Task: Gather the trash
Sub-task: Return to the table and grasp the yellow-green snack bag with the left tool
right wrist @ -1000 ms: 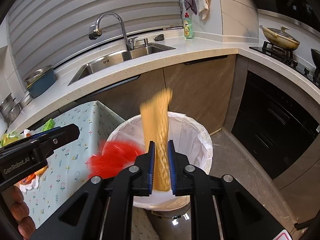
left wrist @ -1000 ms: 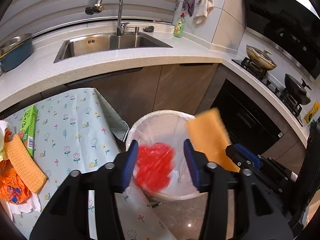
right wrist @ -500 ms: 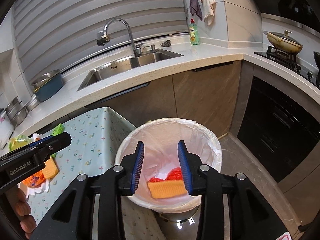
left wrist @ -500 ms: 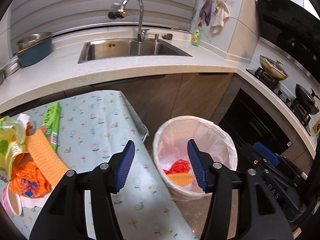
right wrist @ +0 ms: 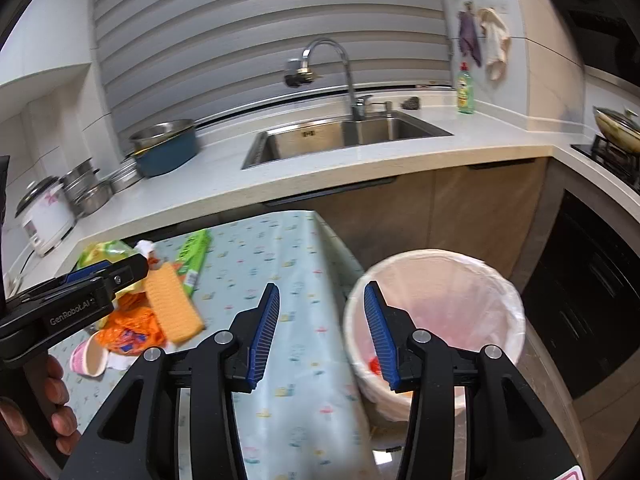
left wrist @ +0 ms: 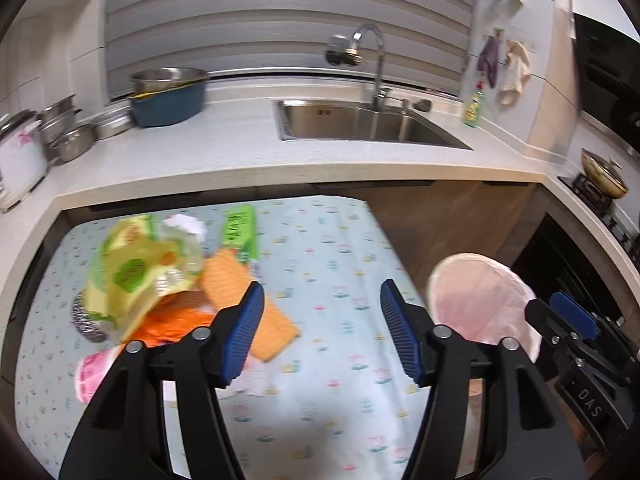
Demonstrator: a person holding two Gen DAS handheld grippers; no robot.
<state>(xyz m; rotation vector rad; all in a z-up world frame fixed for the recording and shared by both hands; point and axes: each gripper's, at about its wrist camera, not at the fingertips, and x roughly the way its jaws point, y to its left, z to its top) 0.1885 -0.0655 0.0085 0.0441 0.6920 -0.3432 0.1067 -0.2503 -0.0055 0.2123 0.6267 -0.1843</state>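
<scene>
A pile of trash lies on the flowered tablecloth [left wrist: 328,264]: a yellow-green snack bag [left wrist: 136,272], an orange sponge cloth [left wrist: 244,300], an orange plastic bag [left wrist: 176,322], a green box [left wrist: 240,232], a pink paper cup [left wrist: 90,372] and a steel scourer [left wrist: 86,320]. My left gripper [left wrist: 322,334] is open and empty above the table, right of the pile. My right gripper [right wrist: 320,334] is open and empty over the table's edge beside the lined trash bin [right wrist: 436,320], which holds red trash [right wrist: 374,364]. The sponge cloth [right wrist: 172,304] and green box [right wrist: 192,258] also show in the right wrist view.
A white counter [left wrist: 240,152] with a sink [left wrist: 360,124] and tap runs behind the table. Pots and a blue basin [left wrist: 168,100] stand at its left. A stove with a pan [left wrist: 600,172] is at the right. The bin [left wrist: 480,300] stands on the floor right of the table.
Both grippers let go of their trash into the bin, the right one opening. Both have swung left, away from the bin and towards the table.
</scene>
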